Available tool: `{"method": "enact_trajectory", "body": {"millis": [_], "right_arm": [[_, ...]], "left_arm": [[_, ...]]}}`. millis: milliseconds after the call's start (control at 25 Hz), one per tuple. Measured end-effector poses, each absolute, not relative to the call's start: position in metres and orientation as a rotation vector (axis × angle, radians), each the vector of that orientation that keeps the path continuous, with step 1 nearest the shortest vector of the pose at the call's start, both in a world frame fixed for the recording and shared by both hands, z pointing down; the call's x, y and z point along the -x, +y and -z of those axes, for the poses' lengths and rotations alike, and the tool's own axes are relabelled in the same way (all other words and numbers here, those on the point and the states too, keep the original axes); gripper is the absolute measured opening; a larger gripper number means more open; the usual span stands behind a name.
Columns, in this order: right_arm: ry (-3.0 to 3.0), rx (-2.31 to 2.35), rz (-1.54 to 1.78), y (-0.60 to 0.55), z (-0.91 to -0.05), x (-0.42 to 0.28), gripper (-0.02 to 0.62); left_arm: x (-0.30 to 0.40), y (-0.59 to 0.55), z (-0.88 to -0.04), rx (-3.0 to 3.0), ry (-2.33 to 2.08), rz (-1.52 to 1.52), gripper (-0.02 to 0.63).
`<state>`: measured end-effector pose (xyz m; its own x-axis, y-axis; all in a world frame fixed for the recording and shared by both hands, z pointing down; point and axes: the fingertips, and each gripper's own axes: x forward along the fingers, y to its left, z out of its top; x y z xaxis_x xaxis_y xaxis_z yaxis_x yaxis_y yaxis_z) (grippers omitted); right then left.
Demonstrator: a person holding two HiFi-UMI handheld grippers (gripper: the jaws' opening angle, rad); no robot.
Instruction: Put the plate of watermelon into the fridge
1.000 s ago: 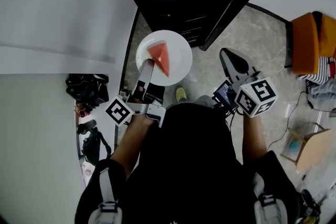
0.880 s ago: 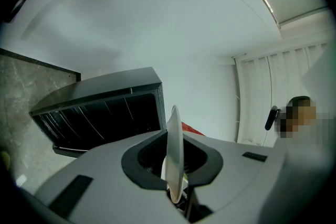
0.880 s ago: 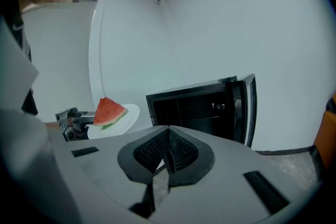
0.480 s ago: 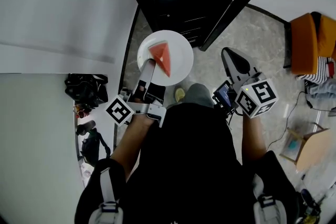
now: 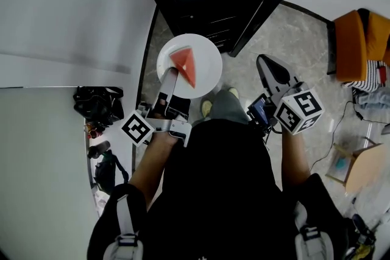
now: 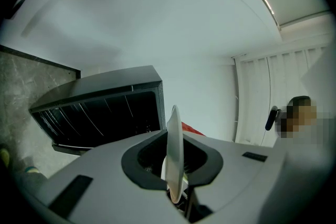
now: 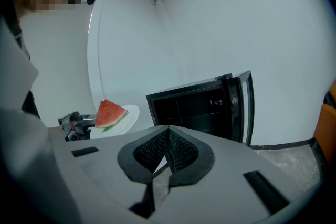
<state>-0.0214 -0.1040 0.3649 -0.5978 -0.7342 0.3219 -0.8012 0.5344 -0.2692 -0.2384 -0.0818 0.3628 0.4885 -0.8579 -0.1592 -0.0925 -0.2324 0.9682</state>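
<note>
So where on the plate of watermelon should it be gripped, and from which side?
By the bare rim nearest the person, coming in level from that side, one tong above and one below. The plate is thin and flat, and the watermelon sits mid-plate, leaving that edge free. The left gripper has its tongs shut on the rim there.
</note>
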Motion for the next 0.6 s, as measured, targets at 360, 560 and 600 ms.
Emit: {"method": "enact_trajectory", "body": {"millis": [360, 560, 600], "right_arm": [[-2.59, -1.317, -0.594, -0.101, -0.366, 0.019, 0.012], [-2.578, -1.323, -0.599, -0.101, -0.369, 0.017, 0.012], [-2.581, -1.32, -0.593, -0.101, -0.37, 0.017, 0.012]], "left_arm": [[0.233, -0.082, -0.367, -1.658, -0.812, 0.868, 0.037], [0.228, -0.086, -0.37, -1.659, -0.805, 0.858, 0.037], [0.228, -0.086, -0.37, -1.662, -0.802, 0.858, 0.037]]}}
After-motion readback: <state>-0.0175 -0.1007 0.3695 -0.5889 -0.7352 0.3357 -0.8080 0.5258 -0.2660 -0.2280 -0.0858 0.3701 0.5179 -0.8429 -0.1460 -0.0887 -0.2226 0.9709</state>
